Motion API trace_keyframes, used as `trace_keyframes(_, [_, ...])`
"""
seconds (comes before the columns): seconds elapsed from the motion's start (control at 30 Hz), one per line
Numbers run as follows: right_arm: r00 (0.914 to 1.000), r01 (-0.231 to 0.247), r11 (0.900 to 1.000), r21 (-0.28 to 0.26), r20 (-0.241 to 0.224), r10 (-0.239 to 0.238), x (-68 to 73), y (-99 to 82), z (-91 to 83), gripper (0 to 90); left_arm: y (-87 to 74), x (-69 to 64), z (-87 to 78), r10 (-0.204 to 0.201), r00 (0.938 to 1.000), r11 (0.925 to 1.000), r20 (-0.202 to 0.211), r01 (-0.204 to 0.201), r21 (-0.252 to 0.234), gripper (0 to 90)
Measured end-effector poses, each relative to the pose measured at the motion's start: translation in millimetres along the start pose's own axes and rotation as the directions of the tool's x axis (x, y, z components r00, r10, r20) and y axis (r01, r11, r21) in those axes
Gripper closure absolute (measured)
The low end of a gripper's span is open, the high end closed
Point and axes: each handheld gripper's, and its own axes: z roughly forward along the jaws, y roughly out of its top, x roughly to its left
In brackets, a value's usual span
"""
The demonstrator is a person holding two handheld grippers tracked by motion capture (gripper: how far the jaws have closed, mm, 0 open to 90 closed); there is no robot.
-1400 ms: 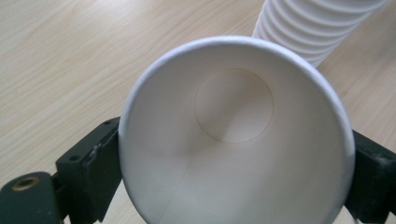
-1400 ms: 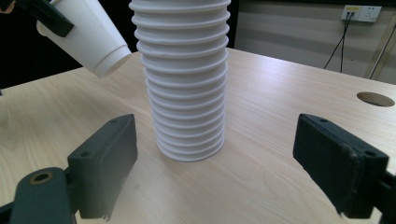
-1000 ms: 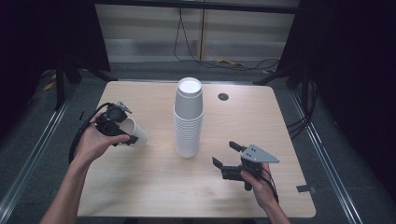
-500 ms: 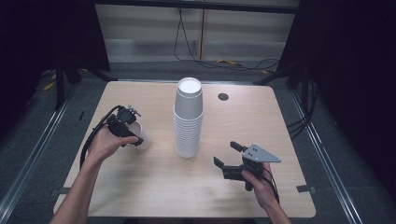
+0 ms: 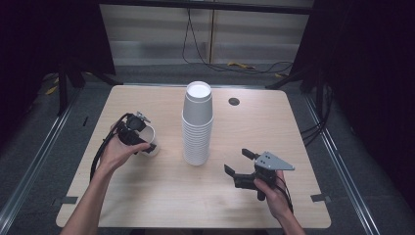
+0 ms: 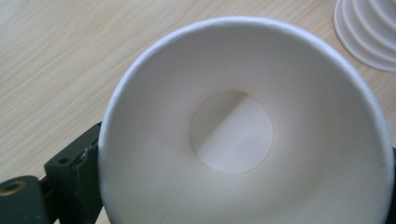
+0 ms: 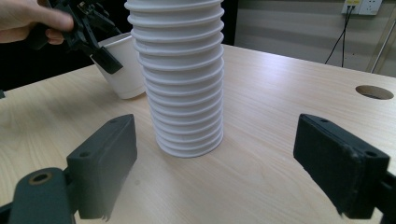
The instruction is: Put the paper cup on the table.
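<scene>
A tall stack of upside-down white paper cups (image 5: 197,127) stands at the table's middle; it rises just ahead in the right gripper view (image 7: 180,74). My left gripper (image 5: 142,139) is shut on a single white cup (image 5: 150,134), mouth up, left of the stack, with its base at the tabletop. In the left gripper view the cup (image 6: 243,130) opens toward me and one jaw presses its left side. The right gripper view shows that cup (image 7: 122,70) slightly tilted under the left gripper (image 7: 88,28). My right gripper (image 5: 240,164) (image 7: 224,172) stands open, low, right of the stack.
The light wooden table (image 5: 161,196) has a round cable hole (image 5: 234,101) (image 7: 373,92) at the back right. The stack's bottom rims (image 6: 369,32) lie close to the held cup. Cables run over the floor behind the table.
My left gripper has carried the single cup a little right, toward the stack, and lower to the table. The right gripper has stayed in place, open.
</scene>
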Motion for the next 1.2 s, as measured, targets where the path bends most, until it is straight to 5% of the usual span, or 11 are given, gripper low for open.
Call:
trace_keyframes(0.13, [1.0000,-0.003,1.0000,-0.001,-0.002,0.003,-0.1,0.2,0.4,13.6,-4.4,1.1,5.7,-0.037,0.9984,0.9987,0.042,0.039,-0.033,4.5])
trace_keyframes(0.27, [1.0000,0.000,1.0000,0.003,0.000,0.000,-0.4,-0.1,0.1,13.6,-8.8,-3.3,8.9,0.010,0.9995,0.9979,0.030,-0.008,-0.065,6.9])
trace_keyframes(0.47, [1.0000,0.000,1.0000,0.004,-0.005,0.000,-0.3,-0.5,0.4,13.7,-17.4,-3.8,14.7,0.019,0.9993,0.9949,0.033,-0.015,-0.099,9.6])
trace_keyframes(0.93, [1.0000,-0.003,1.0000,0.003,-0.003,0.003,-1.5,-1.2,1.1,13.6,-45.6,5.0,19.9,-0.019,0.9963,0.9849,0.084,0.033,-0.170,15.7])
trace_keyframes(1.2, [1.0000,0.000,1.0000,0.000,-0.004,0.000,-1.3,-0.7,0.7,13.5,-58.6,5.5,14.9,-0.069,0.9932,0.9694,0.093,0.089,-0.229,15.8])
